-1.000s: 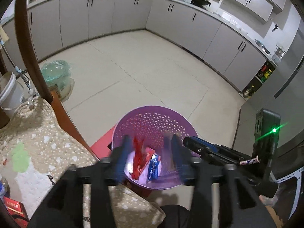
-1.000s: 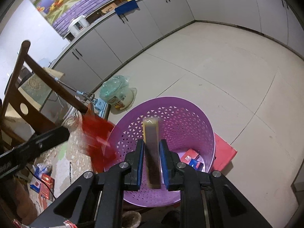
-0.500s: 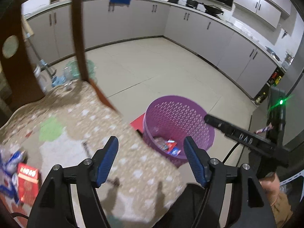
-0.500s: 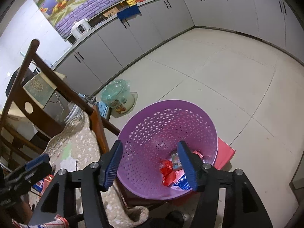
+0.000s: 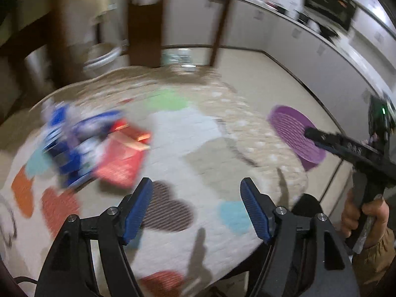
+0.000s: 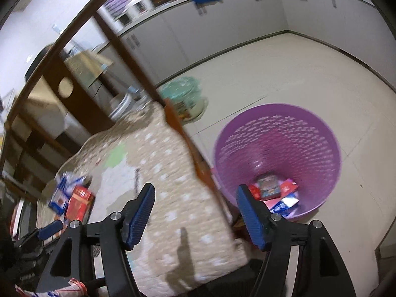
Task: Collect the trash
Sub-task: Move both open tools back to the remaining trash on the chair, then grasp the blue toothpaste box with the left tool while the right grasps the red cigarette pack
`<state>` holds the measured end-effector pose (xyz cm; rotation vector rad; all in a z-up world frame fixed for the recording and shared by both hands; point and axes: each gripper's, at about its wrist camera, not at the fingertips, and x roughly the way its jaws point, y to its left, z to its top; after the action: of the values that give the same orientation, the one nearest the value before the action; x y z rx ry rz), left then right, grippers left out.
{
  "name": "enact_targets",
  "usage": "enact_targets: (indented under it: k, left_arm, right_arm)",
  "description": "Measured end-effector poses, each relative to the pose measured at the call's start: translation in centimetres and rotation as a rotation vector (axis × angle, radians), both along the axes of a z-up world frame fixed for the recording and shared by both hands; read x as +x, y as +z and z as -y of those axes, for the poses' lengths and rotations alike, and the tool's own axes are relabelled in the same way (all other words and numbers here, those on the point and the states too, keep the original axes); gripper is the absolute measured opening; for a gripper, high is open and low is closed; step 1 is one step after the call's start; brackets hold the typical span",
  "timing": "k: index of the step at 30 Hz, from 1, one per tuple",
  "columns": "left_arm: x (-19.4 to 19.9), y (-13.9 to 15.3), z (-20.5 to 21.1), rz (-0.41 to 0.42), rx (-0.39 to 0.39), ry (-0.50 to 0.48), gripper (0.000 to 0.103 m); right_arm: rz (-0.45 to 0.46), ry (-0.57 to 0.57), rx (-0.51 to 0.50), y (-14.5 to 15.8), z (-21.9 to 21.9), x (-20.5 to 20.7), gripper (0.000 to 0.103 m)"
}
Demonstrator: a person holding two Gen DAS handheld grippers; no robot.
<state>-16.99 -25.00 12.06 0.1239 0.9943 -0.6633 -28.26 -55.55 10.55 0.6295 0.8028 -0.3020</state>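
- So the left gripper (image 5: 195,199) hangs wide over the patterned cloth (image 5: 188,143), nothing between the jaws.
- Right gripper (image 6: 195,204) jaws are opening, empty, straddling the cloth's edge.
- Leftover trash: red box (image 5: 118,158) touching the blue wrappers (image 5: 66,138), open cloth around them.
- Purple basket (image 6: 277,113) stands just beyond that edge on bare floor (image 6: 284,69).
- Labels too blurred to read.

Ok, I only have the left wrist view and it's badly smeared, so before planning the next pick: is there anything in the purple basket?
Observer: Yes. The right wrist view looks down into the purple basket, and several wrappers lie at its bottom.
Operator: Is the right gripper carrying something? I only see it side-on.
Observer: No. The right gripper has nothing between its jaws, which are opening.
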Motion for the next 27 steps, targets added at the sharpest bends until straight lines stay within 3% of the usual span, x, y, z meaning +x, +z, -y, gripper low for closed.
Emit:
enact_targets:
  k: [6,11,22,25,27]
  left_arm:
    - [4.1,0.9,-8.3,0.01,-0.043,0.219,0.078]
    - [8.7,1.1,-11.7,-0.053,-0.112,0.336,0.083]
    - [16.3,-1.6,-9.7,-0.151,-0.032,0.328,0.081]
    - [16.9,-2.6,-9.3,-0.166,0.004,0.309,0.063]
    - [17.2,-3.5,-9.3,-0.19,0.02,0.3,0.036]
  right_arm:
    - [-0.029,0.128,0.017,-0.7,-5.3,3.4,0.074]
    - [-0.036,0.251,0.075,-1.3,-10.1,6.8,0.076]
    - [-0.063,0.393,0.326,-3.4,-17.2,14.3,0.081]
    - [-0.077,0.399,0.356,-3.9,-18.1,15.6,0.081]
    - [-0.086,0.396,0.369,-4.2,-18.4,16.3,0.081]
